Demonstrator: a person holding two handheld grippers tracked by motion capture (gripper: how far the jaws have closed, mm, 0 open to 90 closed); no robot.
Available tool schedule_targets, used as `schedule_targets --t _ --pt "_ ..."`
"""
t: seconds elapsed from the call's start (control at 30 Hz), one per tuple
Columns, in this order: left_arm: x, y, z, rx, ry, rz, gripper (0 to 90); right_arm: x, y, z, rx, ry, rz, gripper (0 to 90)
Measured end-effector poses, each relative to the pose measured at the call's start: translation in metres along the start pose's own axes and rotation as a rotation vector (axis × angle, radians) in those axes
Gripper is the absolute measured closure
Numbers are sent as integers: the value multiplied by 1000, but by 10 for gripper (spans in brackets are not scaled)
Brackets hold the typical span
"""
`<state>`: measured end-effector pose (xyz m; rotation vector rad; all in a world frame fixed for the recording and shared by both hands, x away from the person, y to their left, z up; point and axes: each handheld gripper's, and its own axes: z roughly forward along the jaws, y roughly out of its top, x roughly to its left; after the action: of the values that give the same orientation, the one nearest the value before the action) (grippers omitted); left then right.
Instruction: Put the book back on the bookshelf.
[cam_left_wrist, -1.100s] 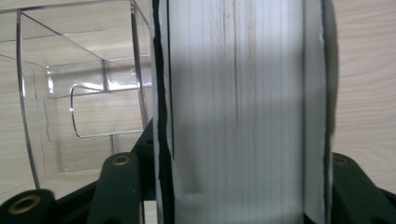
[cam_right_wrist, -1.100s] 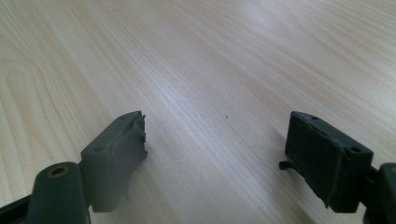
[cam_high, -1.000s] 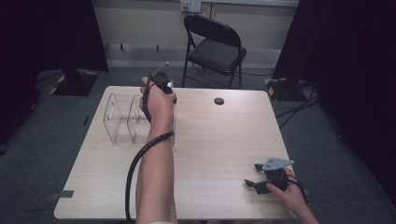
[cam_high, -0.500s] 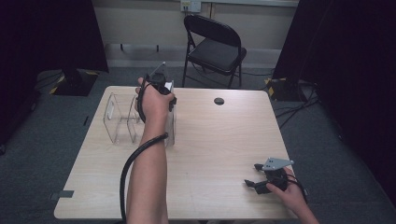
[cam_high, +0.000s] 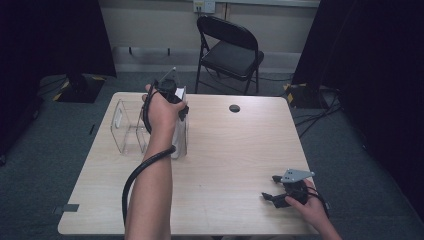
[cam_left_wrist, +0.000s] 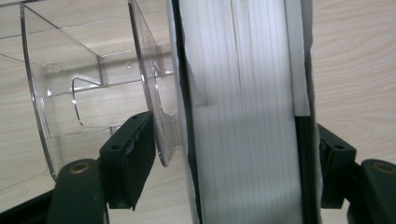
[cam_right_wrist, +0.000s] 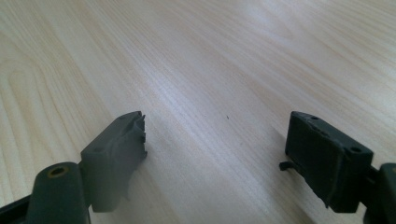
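**Setting a book beside a clear rack**

Looking down from the high view: left gripper (cam_high: 172, 95) held above the far left part of the table (cam_high: 240, 150), clamped over the top of a thick white book (cam_high: 180, 132) standing upright on its edge. Clear rack (cam_high: 127, 127) just beside the book on its left, dividers upright, slots apparently bare.

Looking along the left gripper's jaws: book (cam_left_wrist: 243, 112) pinched between them, pages showing as a pale striped block. One jaw apparently on the rack side of a clear divider (cam_left_wrist: 149, 84), so that divider may be caught in the pinch too; hard to be sure. Cannot tell whether the book stands inside the rack's end slot or just outside it.

Right gripper (cam_high: 285, 192) resting low near the near right corner of the table, well apart from the book, jaws spread wide and holding nothing; bare wood between them in the right gripper view (cam_right_wrist: 215, 158).

Judged step: standing the book in or against the rack. Next move likely calls for settling the book squarely upright, then easing the pinch without tipping it or dragging the light rack.
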<state>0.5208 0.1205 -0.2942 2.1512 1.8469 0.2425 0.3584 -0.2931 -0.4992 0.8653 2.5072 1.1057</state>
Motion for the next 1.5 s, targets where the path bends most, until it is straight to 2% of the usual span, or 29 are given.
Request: schedule_targets --t 0.1,0.13,0.27,0.37,0.4,0.43,0.47,0.53,0.6,0.63,0.83,0.87,0.97,1.13,1.17,1.23,1.3,1.33,1.5 --pt "3 -2 -2 -1 -3 19 269 0 0 0 3 0 3 192" --pt "2 -3 -3 -4 -3 0 269 0 0 0 3 0 3 192" --pt "3 -7 -5 -9 -14 -2 263 0 0 0 2 1 2 192" --pt "3 -8 -7 -8 -17 11 260 0 0 0 3 1 2 192" --pt "4 -8 -7 -8 -21 27 256 0 0 0 3 1 2 192" --pt "4 -9 -7 -10 -20 29 256 0 0 0 3 1 2 192" --pt "3 -10 -7 -11 -25 14 255 0 0 0 3 2 2 192" --pt "3 -10 -7 -12 -24 32 252 0 0 0 3 2 2 192" --pt "2 -11 -7 -11 -30 25 252 0 0 0 3 1 2 192" --pt "2 -12 -8 -13 -19 35 252 0 0 0 3 2 3 192" --pt "2 -14 -8 -18 -34 34 251 0 0 0 1 1 0 192" --pt "3 -14 -9 -15 -33 52 251 0 0 0 1 1 0 192" --pt "1 -16 -8 -21 -41 35 251 0 0 0 1 1 0 192" --pt "1 -18 -9 -19 -46 67 251 0 0 0 1 1 0 192" --pt "-1 -19 -10 -24 -50 51 251 0 0 0 1 1 0 192" --pt "1 -20 -11 -25 -51 70 251 0 0 0 1 1 0 192" --pt "1 -21 -12 -24 -52 76 251 0 0 0 1 1 0 192" --pt "0 -22 -12 -27 -58 61 251 0 0 0 1 2 0 192" --pt "-1 -24 -14 -30 -59 89 253 0 0 0 -1 0 2 192"
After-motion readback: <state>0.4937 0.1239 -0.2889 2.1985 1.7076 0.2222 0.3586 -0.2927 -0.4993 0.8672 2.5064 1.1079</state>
